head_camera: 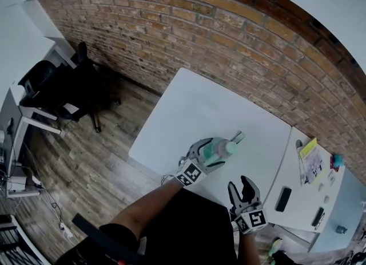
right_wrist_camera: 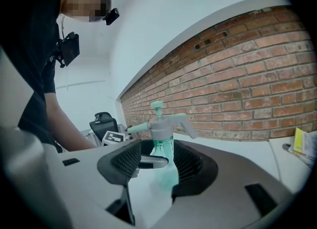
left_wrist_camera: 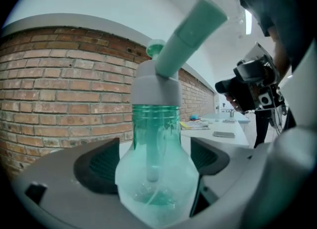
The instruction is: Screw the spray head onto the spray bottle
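Left gripper [left_wrist_camera: 153, 163]: jaws spread wide, dark ribbed pads [left_wrist_camera: 96, 166] flank the body of the spray bottle [left_wrist_camera: 156, 178], just beside its walls, no visible squeeze. Bottle is translucent green, upright, seated deep between the jaws. A thin dip tube [left_wrist_camera: 151, 149] shows inside it. Spray head [left_wrist_camera: 157, 87] sits on the bottle neck: grey collar, pale green nozzle arm slanting up to the right, small green knob on top. Can't tell how far it is threaded down. Right gripper [head_camera: 240, 185]: jaws apart, nothing between the pads; in the right gripper view the bottle only shows through the gap, farther off, with one grey finger of the left gripper curving round its body. In the head view the right gripper is near the bottle, not touching it, nearer the person and to the right, jaws pointing away from the person. Marker cube [head_camera: 190, 173] on the back of the left gripper, bare forearm [head_camera: 146, 209] behind it. Bottle is over the near part of the white table [head_camera: 189, 103]; its base is hidden, so contact with the tabletop is unclear. Right of the table is a side desk [head_camera: 297, 201] with a dark phone [head_camera: 283, 199] and papers [head_camera: 310, 158]. Brick wall [head_camera: 229, 29] behind, black office chair [head_camera: 57, 83] at left on wood floor [head_camera: 97, 155].
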Tool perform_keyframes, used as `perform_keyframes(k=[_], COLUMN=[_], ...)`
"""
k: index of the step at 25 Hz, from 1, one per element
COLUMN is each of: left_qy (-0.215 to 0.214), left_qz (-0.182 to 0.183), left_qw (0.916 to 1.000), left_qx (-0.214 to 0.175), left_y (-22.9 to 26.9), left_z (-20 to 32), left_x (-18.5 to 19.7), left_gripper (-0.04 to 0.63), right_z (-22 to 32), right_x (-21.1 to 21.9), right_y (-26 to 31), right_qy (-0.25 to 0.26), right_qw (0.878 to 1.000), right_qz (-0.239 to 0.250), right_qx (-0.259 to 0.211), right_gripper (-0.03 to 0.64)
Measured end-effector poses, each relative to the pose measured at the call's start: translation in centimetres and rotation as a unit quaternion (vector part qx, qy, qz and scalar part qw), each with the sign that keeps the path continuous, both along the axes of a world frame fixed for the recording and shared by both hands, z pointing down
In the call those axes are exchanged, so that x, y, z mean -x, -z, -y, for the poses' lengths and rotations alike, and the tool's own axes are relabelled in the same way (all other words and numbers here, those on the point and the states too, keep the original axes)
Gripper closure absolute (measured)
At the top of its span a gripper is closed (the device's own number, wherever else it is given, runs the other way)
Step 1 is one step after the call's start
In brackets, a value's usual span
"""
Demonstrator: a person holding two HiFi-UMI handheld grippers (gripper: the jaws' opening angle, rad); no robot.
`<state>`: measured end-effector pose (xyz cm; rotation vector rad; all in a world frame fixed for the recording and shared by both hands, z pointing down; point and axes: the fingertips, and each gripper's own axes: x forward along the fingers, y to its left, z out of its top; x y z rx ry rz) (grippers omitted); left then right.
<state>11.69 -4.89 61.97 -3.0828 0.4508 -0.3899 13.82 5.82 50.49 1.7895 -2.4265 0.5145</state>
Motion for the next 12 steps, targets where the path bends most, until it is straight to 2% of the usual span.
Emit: perform_keyframes(k=[6,10,12], left_qy=[0.017,0.021,0.025], left_qz=[0.000,0.000,0.000], left_qw=[0.9999,0.9998,0.9996], left_qx=[0.002,0.005,0.009], left_y=[0.0,0.5,0.4], left_z=[0.3,0.6,0.6], left_x=[-0.4,-0.8,-0.9], left_gripper=[0.166,0.167,0.167], right_z=[1.1,2.2,2.6], right_x=[-1.2,-1.9,-2.0], right_y=[1.6,2.1,2.5], right_qy=[0.034,0.095,0.142], right_qw=[0.999,0.994,0.988], right_qz=[0.001,-0.017,-0.027], right_qx=[0.008,0.042,0.058], right_gripper=[0.420,0.420,0.419])
